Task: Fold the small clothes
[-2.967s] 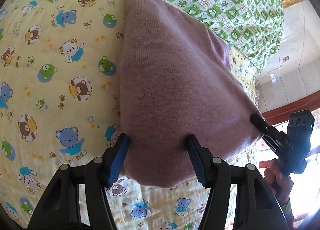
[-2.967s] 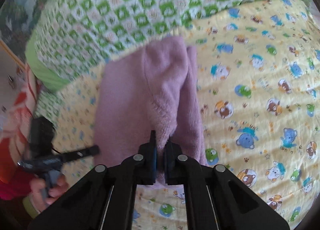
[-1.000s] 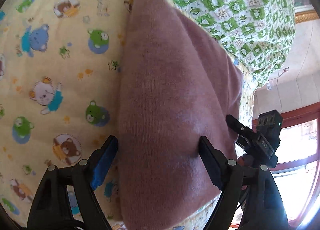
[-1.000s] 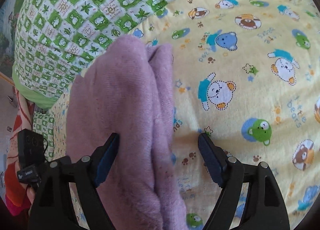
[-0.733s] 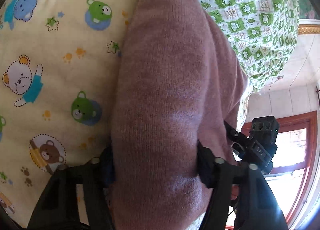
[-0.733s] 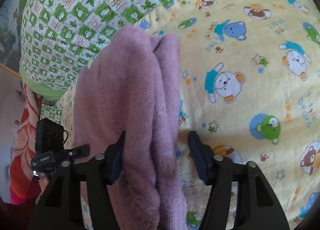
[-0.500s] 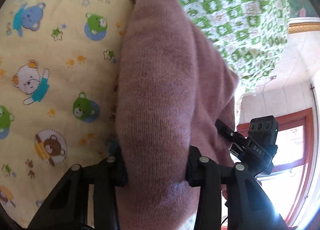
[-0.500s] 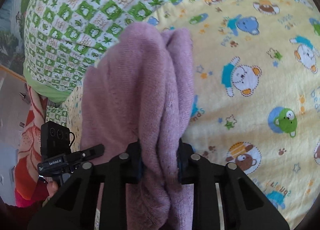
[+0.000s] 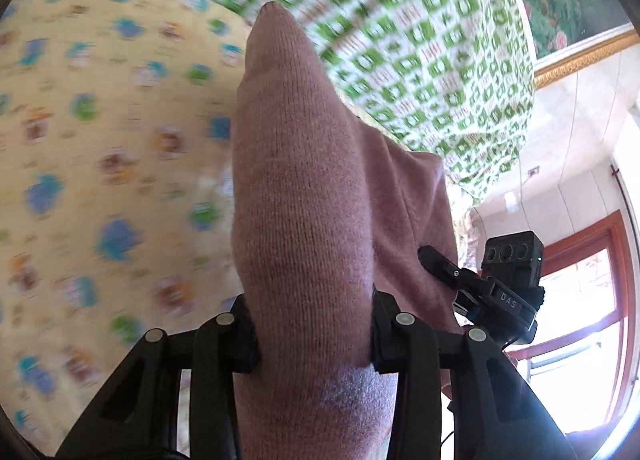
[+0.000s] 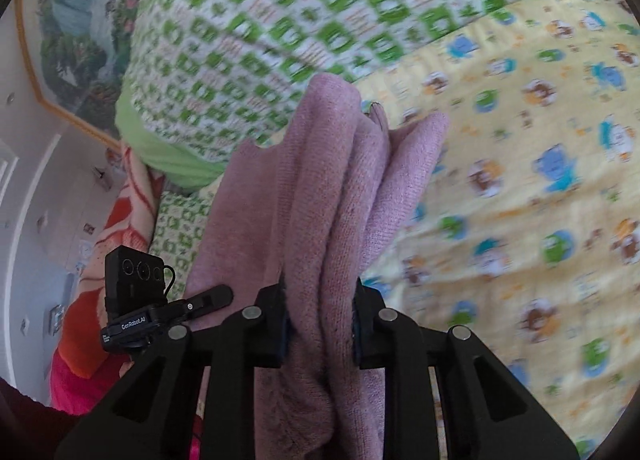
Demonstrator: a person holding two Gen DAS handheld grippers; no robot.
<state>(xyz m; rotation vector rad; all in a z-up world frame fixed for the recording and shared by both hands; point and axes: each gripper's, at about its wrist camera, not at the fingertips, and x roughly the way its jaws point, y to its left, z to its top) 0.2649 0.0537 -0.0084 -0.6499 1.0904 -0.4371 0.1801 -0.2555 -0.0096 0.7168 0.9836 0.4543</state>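
Green-checked quilt (image 10: pixel 280 40) heaped just ahead

My left wrist camera looks steeply down along my fingers, close over the yellow bear-print quilt (image 9: pixel 100 180). My right does likewise. Both share the folded mauve knitted garment (image 9: pixel 304 196), seen from opposite ends.

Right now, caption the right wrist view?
Right gripper clamps folded pink knit garment above the bear-print sheet.
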